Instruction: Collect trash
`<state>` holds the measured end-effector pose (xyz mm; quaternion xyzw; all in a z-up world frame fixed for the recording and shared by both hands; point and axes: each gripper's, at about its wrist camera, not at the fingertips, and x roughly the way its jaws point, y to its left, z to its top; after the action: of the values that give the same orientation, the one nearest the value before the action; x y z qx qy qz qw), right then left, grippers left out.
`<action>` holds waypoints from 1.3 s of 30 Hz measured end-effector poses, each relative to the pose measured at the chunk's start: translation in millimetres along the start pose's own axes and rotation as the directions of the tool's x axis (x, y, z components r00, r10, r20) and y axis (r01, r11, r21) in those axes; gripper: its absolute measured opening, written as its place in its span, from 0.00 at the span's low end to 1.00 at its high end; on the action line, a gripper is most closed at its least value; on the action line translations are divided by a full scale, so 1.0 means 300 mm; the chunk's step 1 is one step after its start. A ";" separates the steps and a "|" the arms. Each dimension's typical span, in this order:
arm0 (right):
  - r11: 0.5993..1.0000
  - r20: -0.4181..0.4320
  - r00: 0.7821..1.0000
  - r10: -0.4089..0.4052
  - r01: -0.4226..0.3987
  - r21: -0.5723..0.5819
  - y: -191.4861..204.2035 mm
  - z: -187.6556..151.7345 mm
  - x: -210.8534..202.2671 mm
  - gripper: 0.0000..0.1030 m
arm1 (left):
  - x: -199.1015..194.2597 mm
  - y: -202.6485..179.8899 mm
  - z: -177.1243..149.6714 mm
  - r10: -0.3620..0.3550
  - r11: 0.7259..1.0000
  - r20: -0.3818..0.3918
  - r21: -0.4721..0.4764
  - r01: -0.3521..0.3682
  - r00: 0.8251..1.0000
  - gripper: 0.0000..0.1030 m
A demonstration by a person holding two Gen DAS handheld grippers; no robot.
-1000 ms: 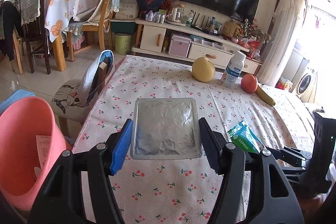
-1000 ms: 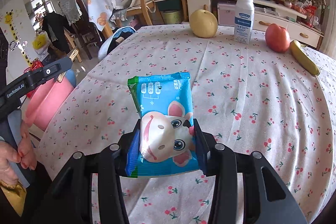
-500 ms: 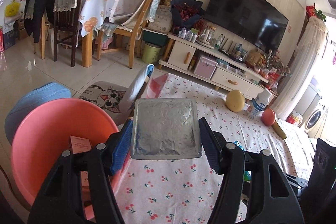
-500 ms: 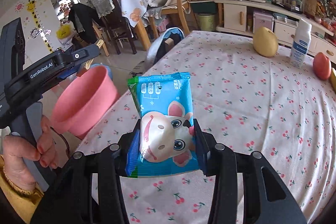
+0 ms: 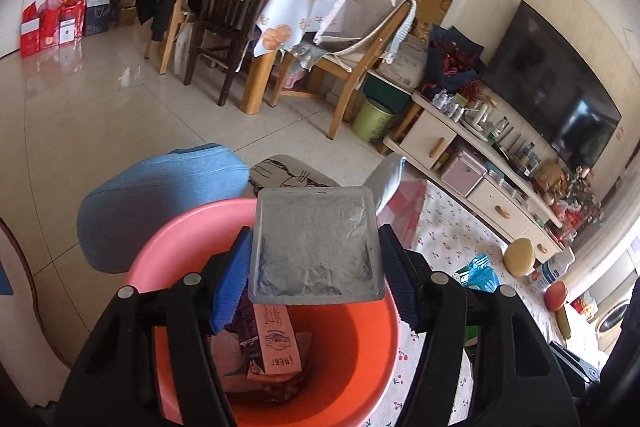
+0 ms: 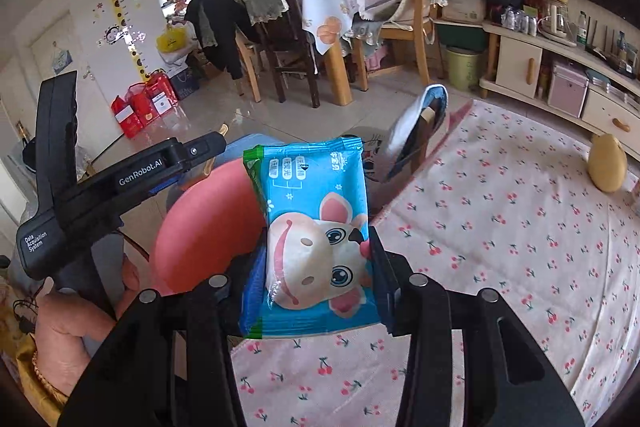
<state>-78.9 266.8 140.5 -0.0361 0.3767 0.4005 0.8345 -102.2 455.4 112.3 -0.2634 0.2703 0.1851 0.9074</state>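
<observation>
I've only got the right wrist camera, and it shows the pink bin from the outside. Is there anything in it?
Observer: Yes. The pink bin holds a printed carton on top of crumpled wrappers.
Operator: What's the left gripper carrying?
Observer: The left gripper has its fingers shut on a foil-lidded tray.
Operator: Is it over the bin?
Observer: It looks so. The left wrist view shows the bin's open mouth directly beneath the tray.
</observation>
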 end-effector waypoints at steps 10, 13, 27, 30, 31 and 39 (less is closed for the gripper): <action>0.997 -0.061 0.996 0.066 -0.068 -0.036 0.107 0.019 0.172 0.48 | 0.067 0.108 0.026 0.075 0.993 -0.055 -0.082 -0.080 0.996 0.62; 0.997 -0.065 0.996 0.067 -0.070 -0.045 0.111 0.005 0.185 0.59 | 0.077 0.134 0.023 0.096 0.989 -0.068 -0.111 -0.103 0.993 0.66; 0.998 0.007 0.998 -0.069 0.068 0.007 -0.054 -0.093 0.014 0.80 | 0.036 -0.035 -0.004 0.124 0.990 0.017 0.067 -0.125 0.992 0.93; 0.994 0.014 0.994 -0.110 0.110 0.026 -0.098 -0.124 -0.032 0.86 | 0.026 -0.092 -0.018 0.123 0.984 0.040 0.123 -0.127 0.992 0.94; 0.993 0.019 0.993 -0.116 0.115 0.038 -0.113 -0.134 -0.049 0.88 | 0.021 -0.113 -0.026 0.122 0.982 0.046 0.141 -0.128 0.991 0.94; 0.981 0.052 0.982 -0.184 0.180 0.077 -0.202 -0.201 -0.179 0.88 | -0.034 -0.293 -0.101 0.073 0.952 0.117 0.287 -0.105 0.990 0.96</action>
<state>-94.2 169.7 118.2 -0.0285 0.3614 0.3095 0.8791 -80.2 366.1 129.8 -0.1038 0.2583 0.1974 0.9400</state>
